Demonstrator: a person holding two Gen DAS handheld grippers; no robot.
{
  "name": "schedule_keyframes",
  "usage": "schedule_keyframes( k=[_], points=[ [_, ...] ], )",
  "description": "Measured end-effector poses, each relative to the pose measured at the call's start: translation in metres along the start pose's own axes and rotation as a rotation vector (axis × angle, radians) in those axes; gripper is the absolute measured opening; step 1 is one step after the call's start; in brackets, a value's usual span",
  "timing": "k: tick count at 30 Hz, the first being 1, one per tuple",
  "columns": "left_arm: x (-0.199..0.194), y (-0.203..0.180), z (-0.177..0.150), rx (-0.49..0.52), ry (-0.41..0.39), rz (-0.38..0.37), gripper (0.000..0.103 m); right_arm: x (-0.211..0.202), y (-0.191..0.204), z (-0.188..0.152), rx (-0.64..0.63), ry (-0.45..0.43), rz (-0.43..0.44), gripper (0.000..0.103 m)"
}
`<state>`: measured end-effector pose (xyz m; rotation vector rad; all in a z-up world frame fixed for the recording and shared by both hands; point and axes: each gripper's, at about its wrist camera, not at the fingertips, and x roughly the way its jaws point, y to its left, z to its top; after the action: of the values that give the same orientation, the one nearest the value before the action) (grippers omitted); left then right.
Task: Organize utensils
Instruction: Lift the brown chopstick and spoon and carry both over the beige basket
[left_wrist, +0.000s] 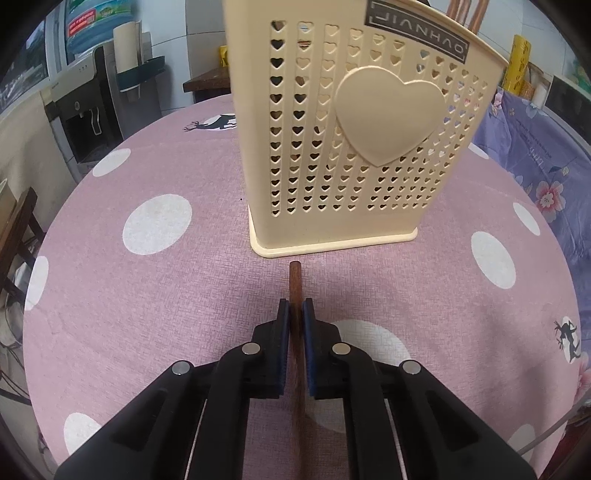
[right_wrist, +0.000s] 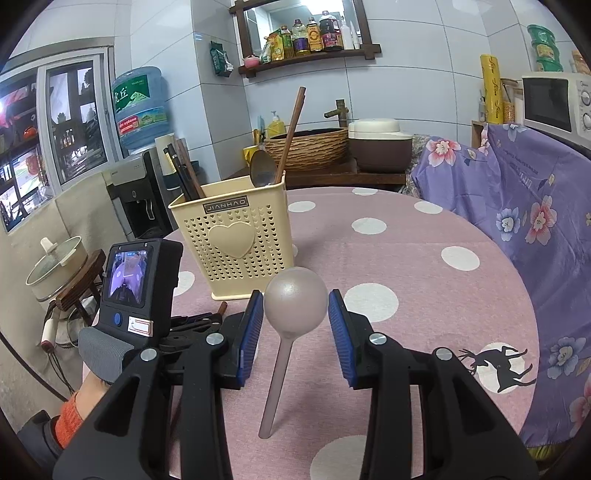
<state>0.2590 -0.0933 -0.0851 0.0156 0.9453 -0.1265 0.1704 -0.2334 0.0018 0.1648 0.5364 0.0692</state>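
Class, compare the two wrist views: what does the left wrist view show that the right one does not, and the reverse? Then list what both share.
Left wrist only: the left gripper shut on a brown stick pointing at the holder.
Right wrist only: the right gripper open around a pink spoon lying on the table, plus a microwave and rice cooker.
Both: the cream holder and the dotted pink tablecloth.

Pinkish round-bowled spoon (right_wrist: 291, 314) lies flat near the upright cream holder (right_wrist: 236, 236); brown stick (left_wrist: 295, 291) beside its base.
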Motion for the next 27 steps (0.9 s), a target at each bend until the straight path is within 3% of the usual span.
schedule_keyframes(
  k=[9, 19, 27],
  points=[
    [-0.031, 0.01, -0.006, -0.053, -0.053, -0.119, 0.008, -0.002, 0.0, 0.001, -0.002, -0.003, -0.001, 0.037],
    [-0.145, 0.028, -0.006, -0.03, -0.299, -0.239, 0.008, -0.009, 0.006, 0.002, -0.011, -0.017, 0.042, 0.037],
    [-0.175, 0.038, -0.004, -0.047, -0.367, -0.265, 0.008, -0.015, 0.012, 0.006, -0.026, -0.03, 0.053, 0.037]
  ],
)
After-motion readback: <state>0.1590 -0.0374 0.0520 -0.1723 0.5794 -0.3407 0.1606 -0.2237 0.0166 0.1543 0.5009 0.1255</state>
